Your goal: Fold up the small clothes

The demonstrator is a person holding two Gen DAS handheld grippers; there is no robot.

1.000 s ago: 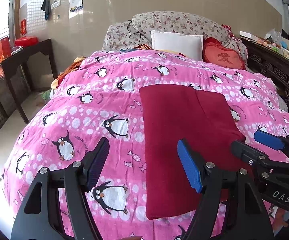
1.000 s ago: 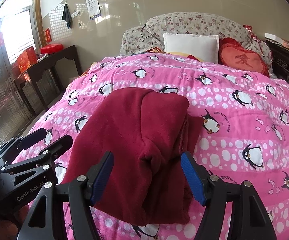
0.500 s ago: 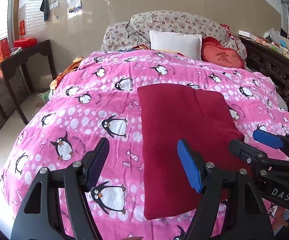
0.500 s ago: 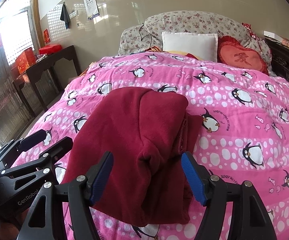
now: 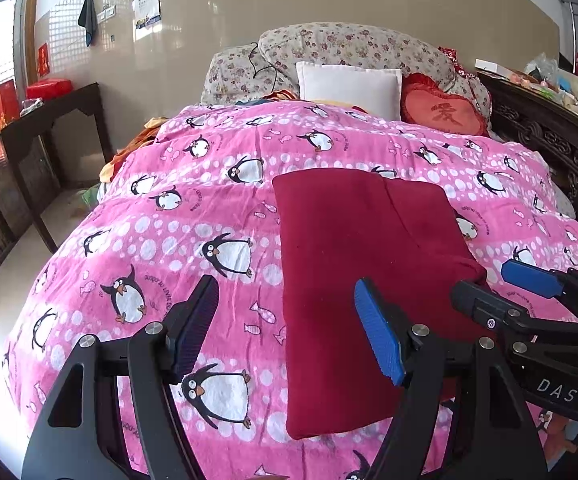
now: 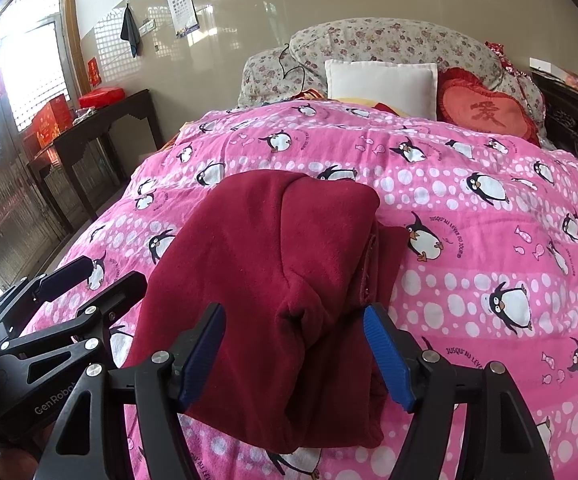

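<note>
A dark red garment (image 5: 361, 264) lies folded into a long rectangle on the pink penguin quilt (image 5: 193, 216). In the right wrist view the garment (image 6: 281, 272) shows a bulky folded edge near me. My left gripper (image 5: 285, 336) is open and empty, hovering above the garment's near left edge. My right gripper (image 6: 295, 352) is open and empty, hovering over the garment's near end. The right gripper also shows in the left wrist view (image 5: 501, 288), and the left gripper in the right wrist view (image 6: 89, 280).
Floral pillows (image 5: 353, 52), a white pillow (image 5: 349, 88) and a red heart cushion (image 5: 445, 114) lie at the bed's head. A dark wooden side table (image 5: 37, 128) with red boxes stands at the left. A carved dark cabinet (image 5: 549, 148) borders the right.
Both grippers stay open over the garment. The views have shifted only slightly; the garment has not moved.
</note>
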